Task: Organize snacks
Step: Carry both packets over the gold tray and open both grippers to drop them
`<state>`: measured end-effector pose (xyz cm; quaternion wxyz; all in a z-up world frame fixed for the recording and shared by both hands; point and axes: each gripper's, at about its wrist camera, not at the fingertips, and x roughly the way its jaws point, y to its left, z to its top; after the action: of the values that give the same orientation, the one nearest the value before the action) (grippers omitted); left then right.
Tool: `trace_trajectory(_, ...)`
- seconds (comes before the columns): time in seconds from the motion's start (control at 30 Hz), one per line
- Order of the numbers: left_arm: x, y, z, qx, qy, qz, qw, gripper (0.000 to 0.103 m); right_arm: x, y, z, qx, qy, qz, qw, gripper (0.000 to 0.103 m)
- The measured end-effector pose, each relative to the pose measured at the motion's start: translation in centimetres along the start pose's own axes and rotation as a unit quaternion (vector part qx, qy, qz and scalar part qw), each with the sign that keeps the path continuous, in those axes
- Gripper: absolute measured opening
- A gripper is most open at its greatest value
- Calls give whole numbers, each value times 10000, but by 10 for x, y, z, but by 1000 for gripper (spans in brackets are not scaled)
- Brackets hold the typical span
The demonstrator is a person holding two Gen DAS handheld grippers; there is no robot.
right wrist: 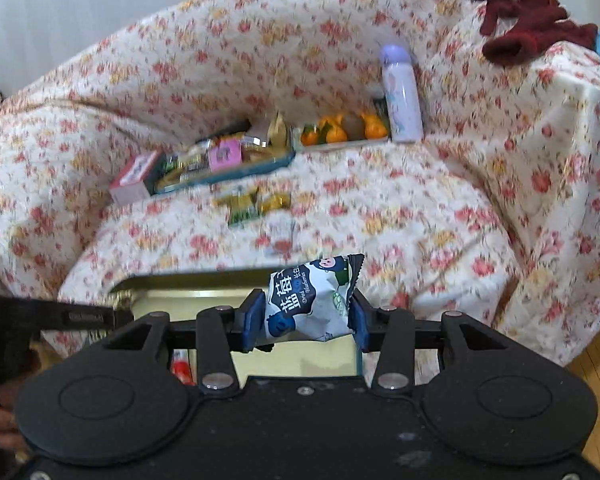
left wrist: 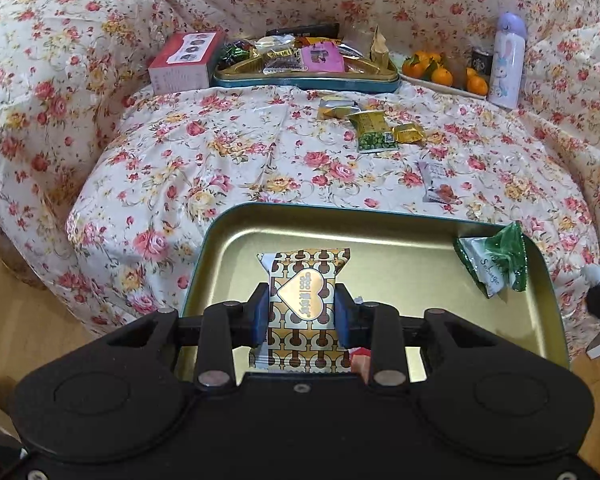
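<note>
My left gripper [left wrist: 301, 314] is shut on a gold and brown patterned snack packet [left wrist: 303, 280] and holds it over a gold tin tray [left wrist: 380, 240]. A green and white snack packet [left wrist: 494, 262] lies in the tray's far right corner. My right gripper [right wrist: 306, 316] is shut on a white and blue dried blueberry packet [right wrist: 312, 300] above the same tray's right part [right wrist: 180, 292]. Loose snacks lie on the floral cover: gold packets [left wrist: 334, 107], a green packet [left wrist: 374, 132] and a white packet [left wrist: 436, 182].
At the back stand a filled snack tin [left wrist: 304, 80], a pink box [left wrist: 182, 65], a tray of oranges [left wrist: 440, 72] and a lilac bottle [left wrist: 506, 62]. A dark red plush toy [right wrist: 528, 24] lies on the sofa arm. Wooden floor [left wrist: 16, 312] lies below.
</note>
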<state>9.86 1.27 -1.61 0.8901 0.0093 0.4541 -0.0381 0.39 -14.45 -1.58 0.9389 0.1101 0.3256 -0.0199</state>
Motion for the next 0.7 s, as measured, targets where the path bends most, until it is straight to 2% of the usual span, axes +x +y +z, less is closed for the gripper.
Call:
trace_trajectory(0.27,-2,-3,-5,181,-325,201,9991,44,11,11,-6,-69,318,268,9991,46)
trace_trajectory(0.7,7,-1,-4,125,-193,212,9995,46,17,32,3,-436,210,594,9971,43)
